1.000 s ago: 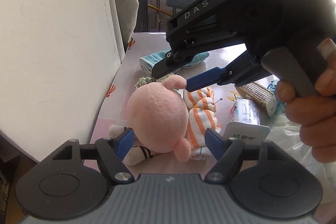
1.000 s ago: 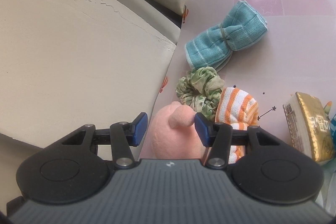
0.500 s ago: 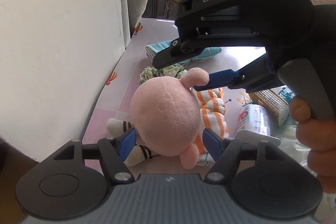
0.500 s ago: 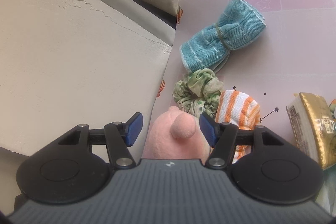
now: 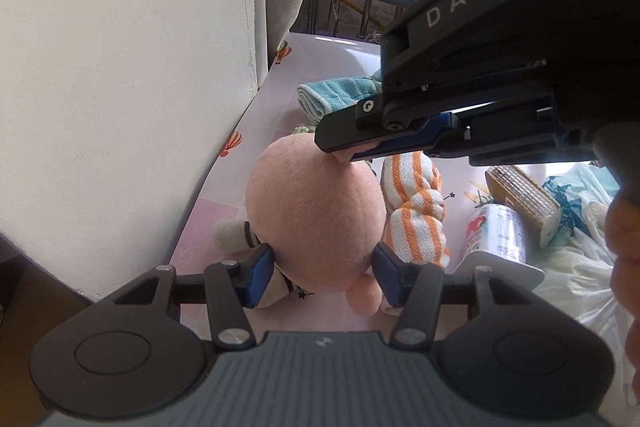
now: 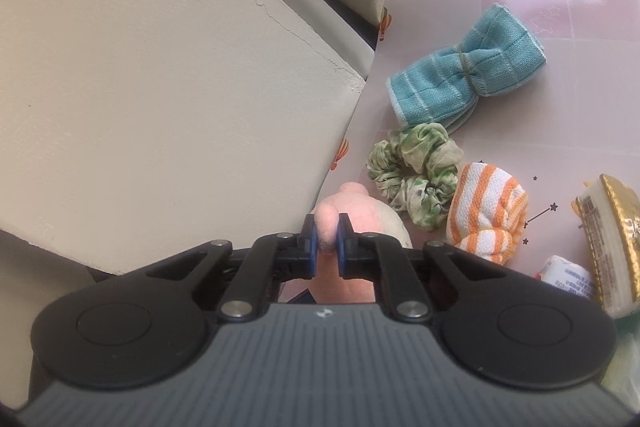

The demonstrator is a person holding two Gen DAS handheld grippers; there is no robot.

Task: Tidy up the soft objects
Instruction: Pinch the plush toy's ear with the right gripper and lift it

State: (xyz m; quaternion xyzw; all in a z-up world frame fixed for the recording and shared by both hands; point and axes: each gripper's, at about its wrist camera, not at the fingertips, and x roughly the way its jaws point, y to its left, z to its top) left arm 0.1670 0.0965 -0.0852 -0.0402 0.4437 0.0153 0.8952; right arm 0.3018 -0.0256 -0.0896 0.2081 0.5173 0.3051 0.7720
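Observation:
A pink plush toy (image 5: 316, 211) lies on the pink table by the wall. My left gripper (image 5: 322, 273) has its blue pads against both sides of the toy's round head. My right gripper (image 6: 327, 242) is shut on the toy's small pink ear (image 6: 326, 229); it also shows from the side in the left wrist view (image 5: 348, 155). An orange-striped cloth (image 6: 484, 211), a green scrunchie (image 6: 416, 175) and a tied teal towel (image 6: 468, 71) lie beyond the toy.
A cream wall (image 5: 120, 67) runs along the table's left edge. A gold-topped packet (image 6: 612, 239), a small carton (image 5: 496, 231) and plastic bags (image 5: 580, 267) crowd the right side. The pink tabletop (image 6: 560, 131) stretches beyond the towel.
My right gripper has closed from open onto the toy's ear. My left gripper has moved in closer around the toy's head.

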